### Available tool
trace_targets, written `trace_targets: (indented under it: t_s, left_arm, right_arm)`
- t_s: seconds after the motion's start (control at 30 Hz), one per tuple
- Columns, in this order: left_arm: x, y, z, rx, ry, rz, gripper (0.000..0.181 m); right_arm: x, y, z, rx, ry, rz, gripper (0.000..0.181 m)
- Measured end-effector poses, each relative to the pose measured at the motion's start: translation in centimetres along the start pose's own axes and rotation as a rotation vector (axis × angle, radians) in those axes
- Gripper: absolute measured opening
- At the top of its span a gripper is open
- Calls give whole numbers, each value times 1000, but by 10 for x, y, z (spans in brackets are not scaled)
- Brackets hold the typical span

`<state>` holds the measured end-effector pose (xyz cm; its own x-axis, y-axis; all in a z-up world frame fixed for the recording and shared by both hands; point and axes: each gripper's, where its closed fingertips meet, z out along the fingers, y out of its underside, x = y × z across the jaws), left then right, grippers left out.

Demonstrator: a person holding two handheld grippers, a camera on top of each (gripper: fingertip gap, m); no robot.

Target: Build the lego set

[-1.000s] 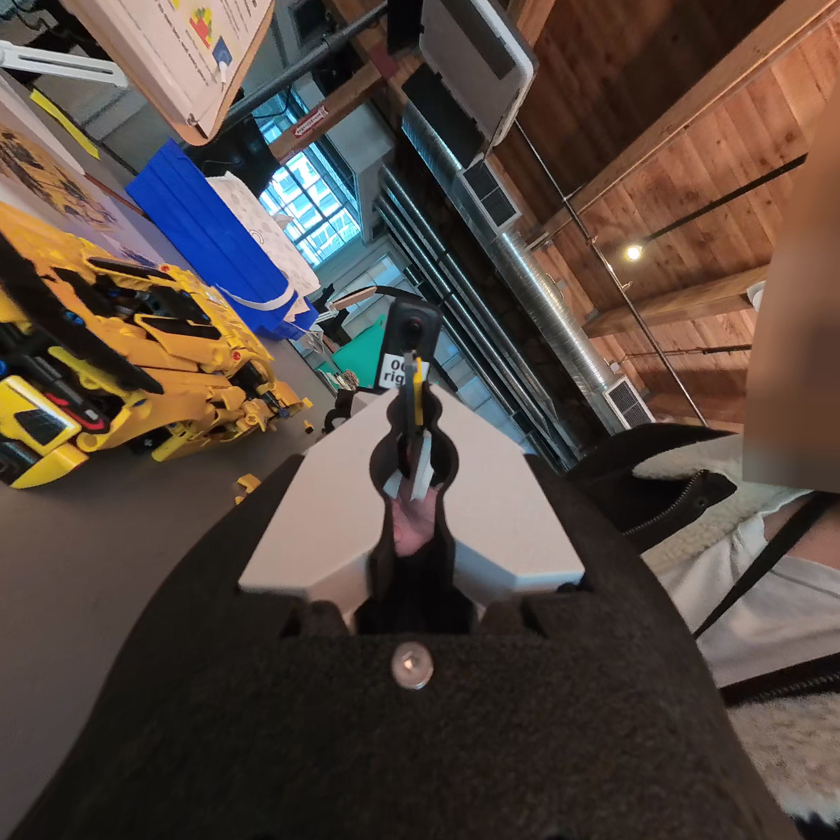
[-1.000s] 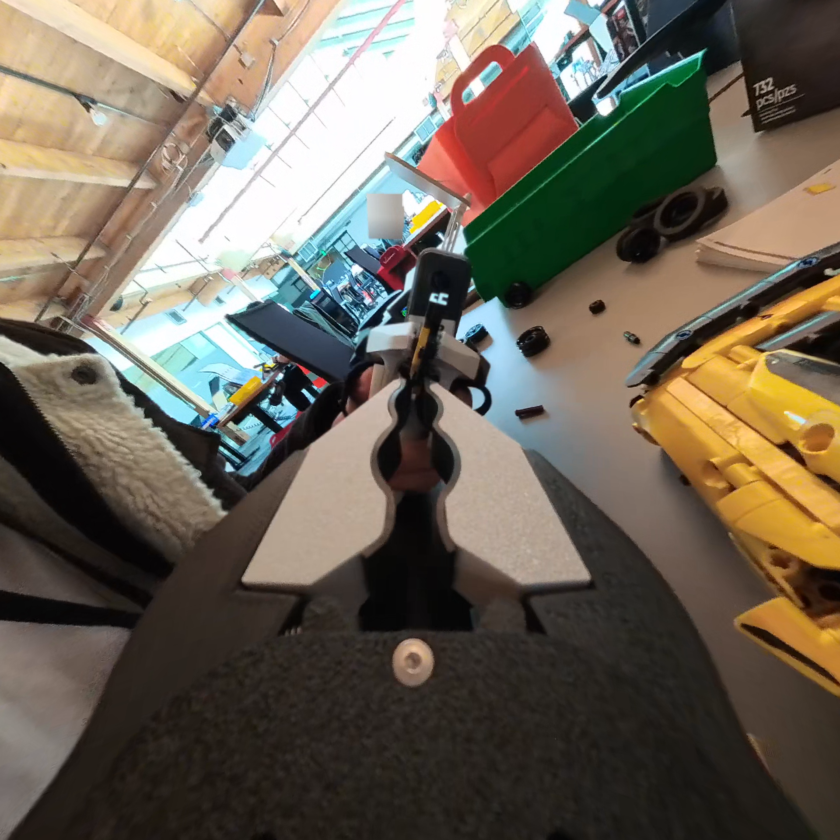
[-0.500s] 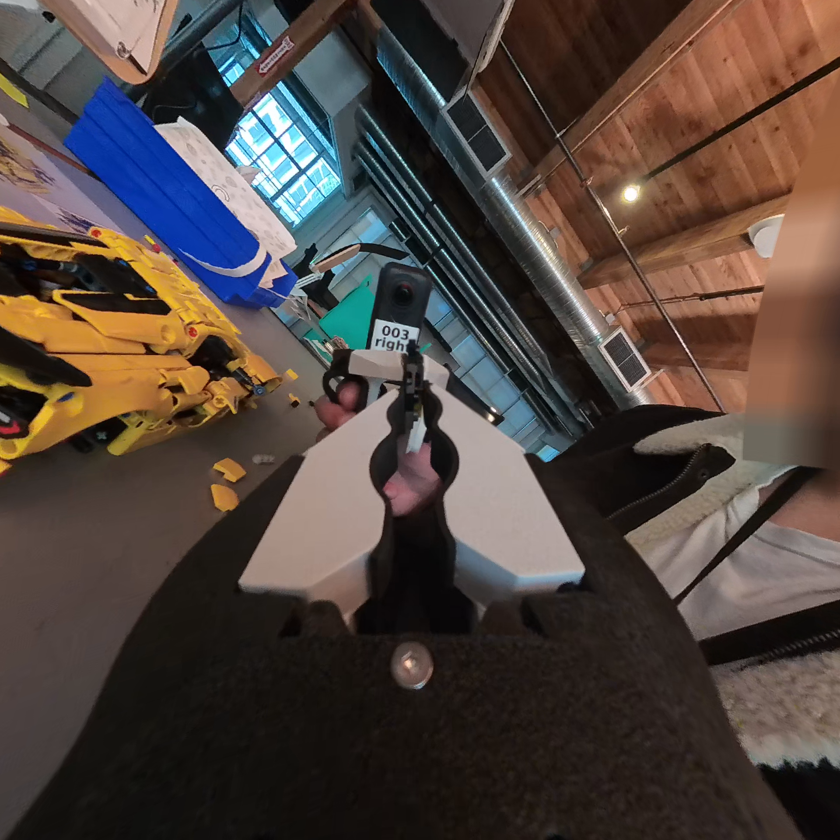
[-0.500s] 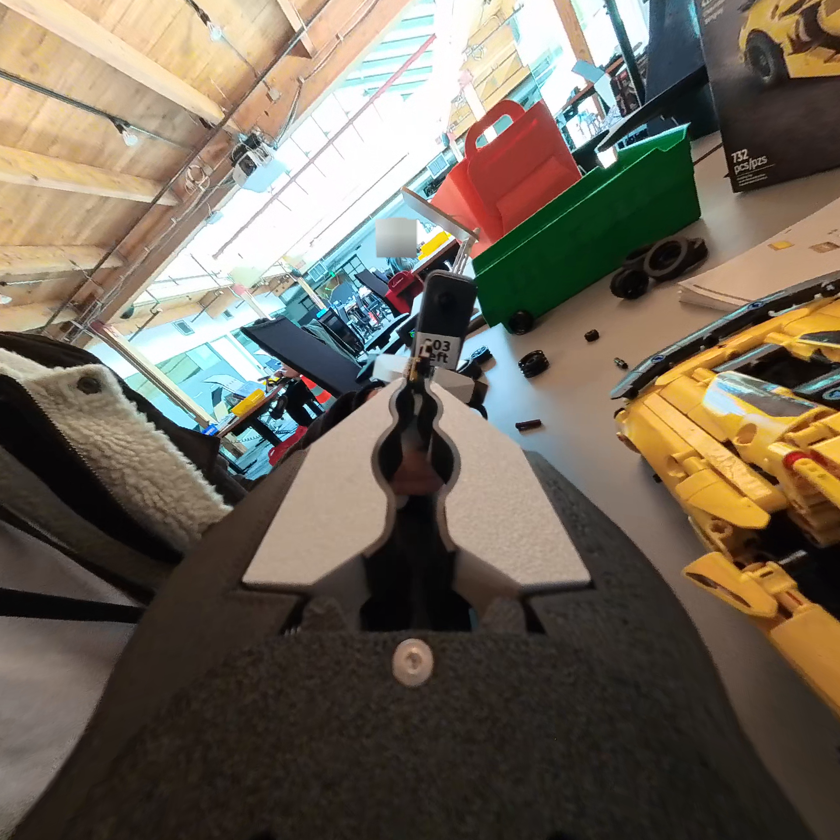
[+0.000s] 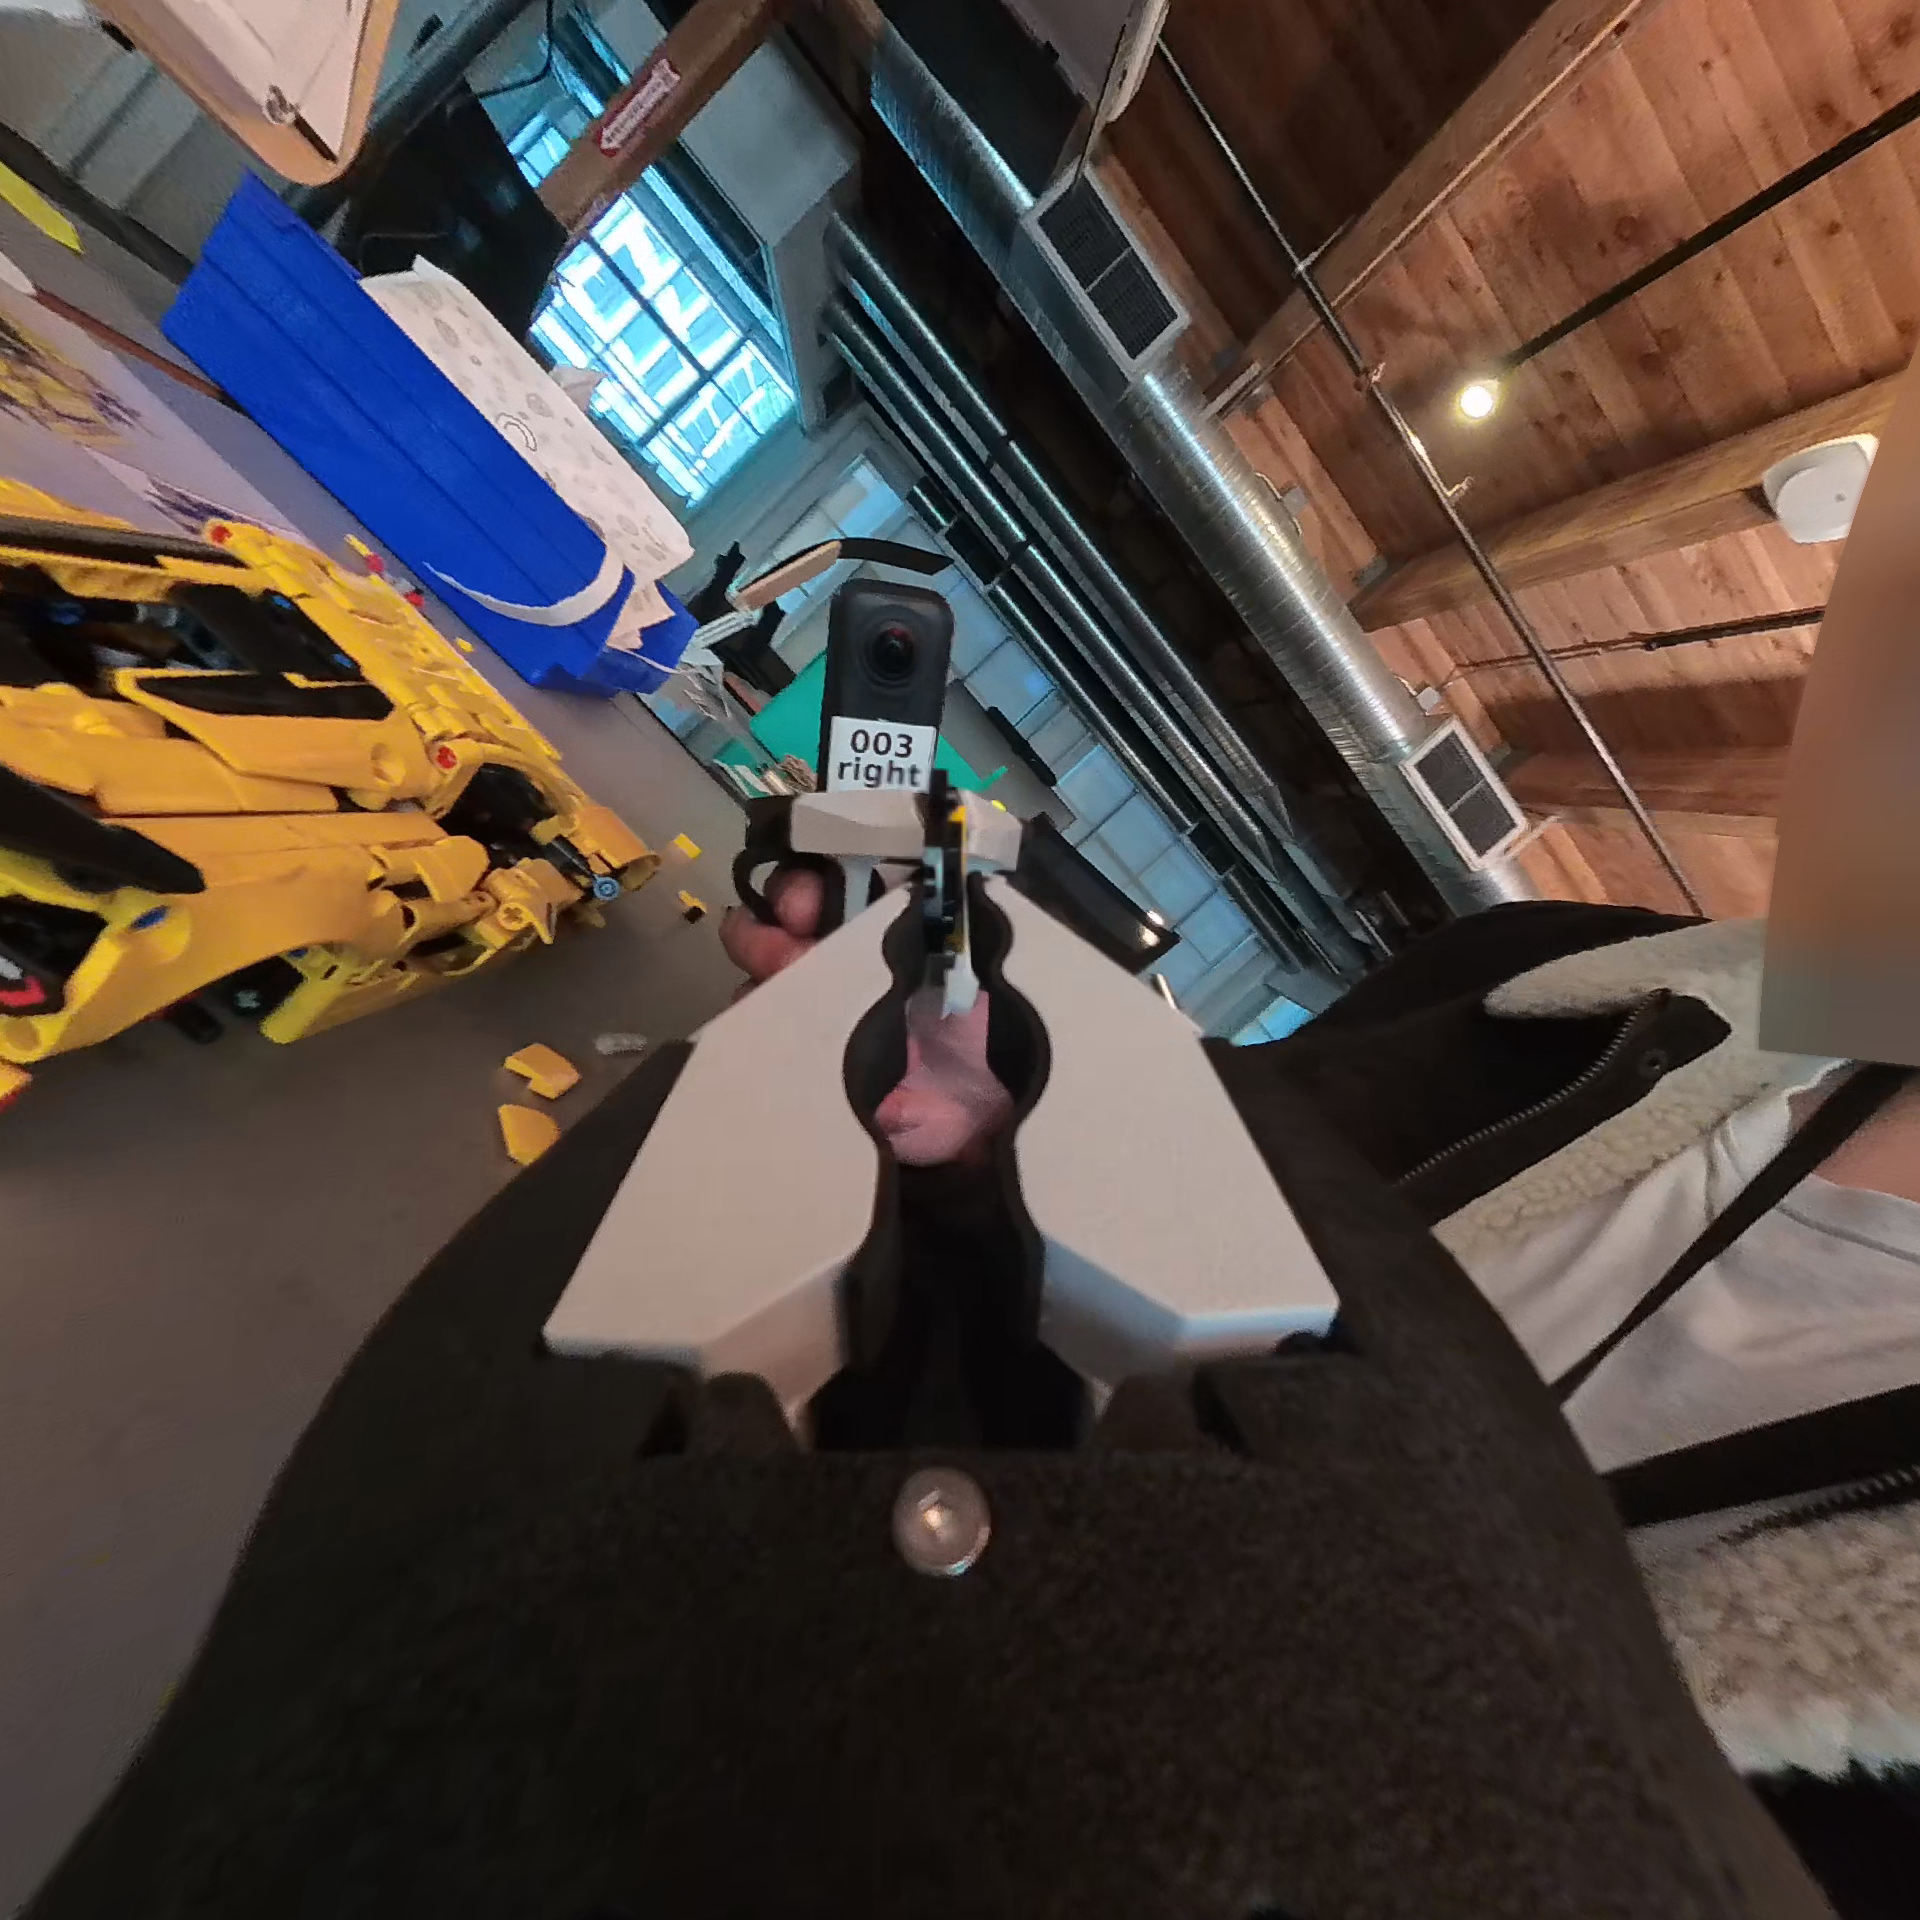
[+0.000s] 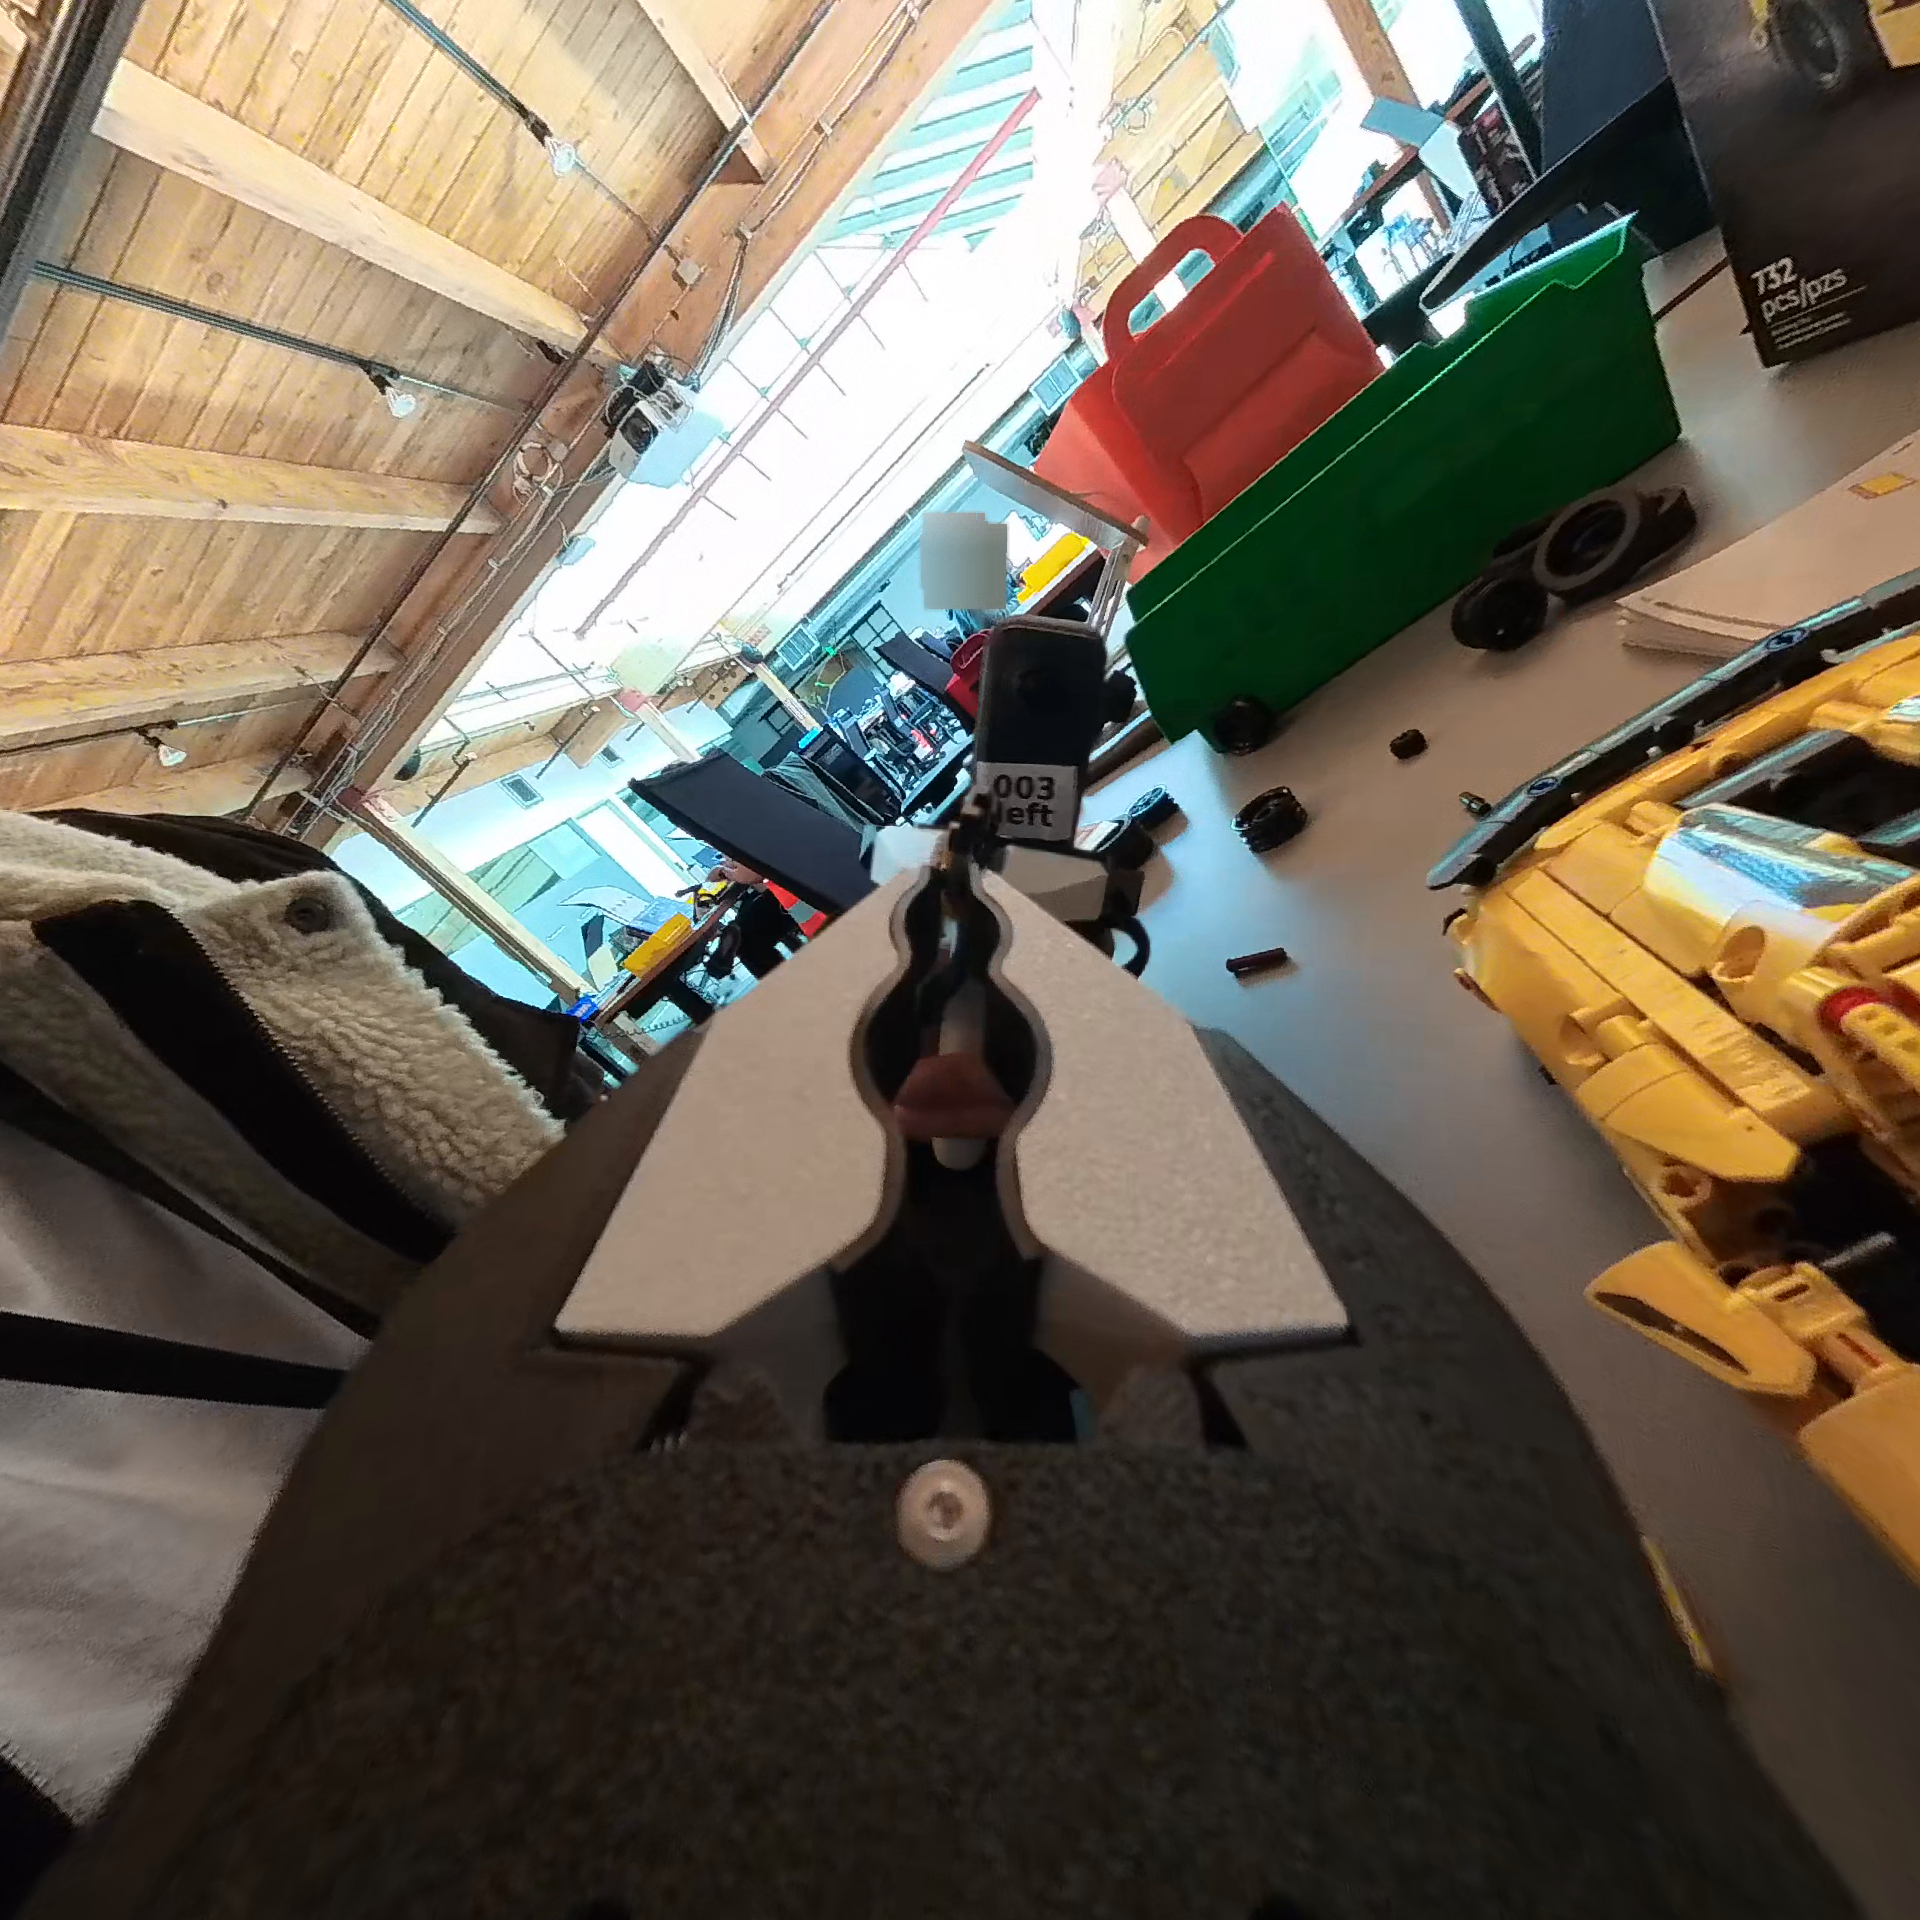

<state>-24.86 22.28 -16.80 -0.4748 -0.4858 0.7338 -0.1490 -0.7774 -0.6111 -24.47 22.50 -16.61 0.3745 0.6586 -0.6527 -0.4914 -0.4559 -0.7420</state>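
Lego pieces sit pinched at the meeting point of your two grippers, raised above the table and facing each other tip to tip. Your left gripper [image 5: 943,914] has its jaws drawn together on a thin part [image 5: 948,883] of black, yellow and white; the pale end of it pokes out below the fingertips. Your right gripper [image 6: 961,883] is likewise closed on a small dark piece [image 6: 964,831] at its very tip, though its shape is too small to make out. Each wrist view shows the opposite gripper straight ahead, with its black camera [image 5: 888,665] standing above the tips, and your hand [image 5: 774,925] wrapped around the far handle.

Moving outward, the yellow lego car [image 5: 260,790] lies on the grey table [image 5: 208,1247], well apart from the grippers, to the left in the left wrist view and to the right in the right wrist view. Loose yellow bits [image 5: 535,1091] lie on the table near its end. On the other side, small black wheels [image 6: 1558,566] and dark pins [image 6: 1257,961] are scattered between the car and a green bin [image 6: 1403,540], with a red bag [image 6: 1205,384] behind it. A blue bin [image 5: 395,436] stands beyond the car in the left wrist view. Your fleece-lined jacket [image 6: 260,997] fills the near edge of both views.
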Motion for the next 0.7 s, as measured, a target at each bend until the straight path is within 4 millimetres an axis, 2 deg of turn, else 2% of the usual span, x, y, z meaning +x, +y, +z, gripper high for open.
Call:
trace_targets:
  t_s: [0.07, 0.2, 0.33, 0.4, 0.57, 0.63, 0.7]
  left_arm:
    - [-1, -1, 0, 5, -10, 9, 15]
    - [0, 1, 2, -9, -14, 29, 18]
    - [0, 0, 1, 0, -5, 14, 16]
    - [1, 1, 1, -4, -3, 21, 6]
    - [-1, -1, -1, -3, -31, 32, 5]
    - [-3, -3, -3, -5, -66, 59, 6]
    - [-11, -12, -14, 4, -156, 129, 5]
  right_arm:
    - [1, -1, -1, 10, 4, 7, 4]
    - [3, 0, -2, 8, -15, 56, 3]
    - [1, 5, 2, -18, -24, 55, 3]
    - [0, 5, 3, -18, -29, 53, 3]
    - [3, 6, 6, 2, -42, 99, 4]
    - [7, 7, 6, -2, -37, 120, 4]
    - [15, 13, 5, -55, 35, 79, 15]
